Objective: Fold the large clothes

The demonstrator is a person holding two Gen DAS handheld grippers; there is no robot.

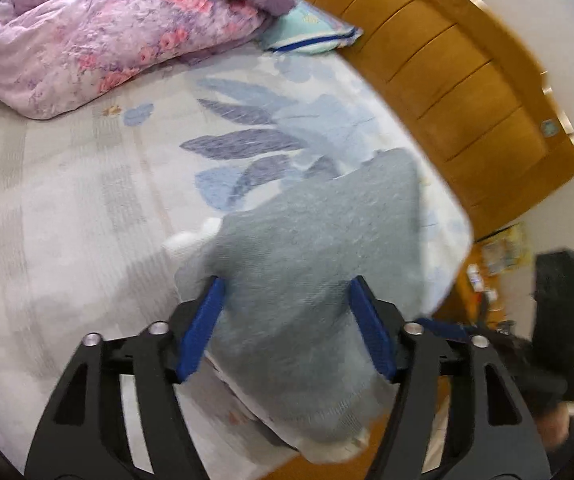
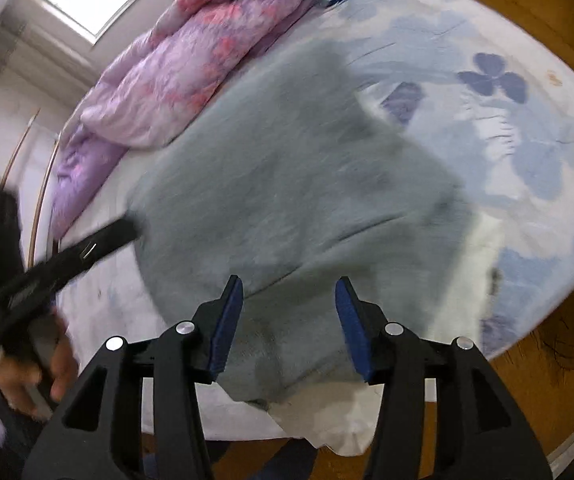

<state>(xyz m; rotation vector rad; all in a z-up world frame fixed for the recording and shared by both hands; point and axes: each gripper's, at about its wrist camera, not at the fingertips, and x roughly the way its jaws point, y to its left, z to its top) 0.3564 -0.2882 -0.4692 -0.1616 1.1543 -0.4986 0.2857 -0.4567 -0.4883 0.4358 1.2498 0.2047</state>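
We've got one bed (image 1: 67, 208), one purple floral quilt (image 1: 99, 36), one grey garment (image 2: 287, 184) sprawled across the sheet at the near edge, and two grippers, left (image 1: 287, 328) and right (image 2: 289, 324), both spread wide over the fabric, not pinching.

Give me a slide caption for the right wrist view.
Open right tongs over a grey garment spread on a floral-sheeted bed.
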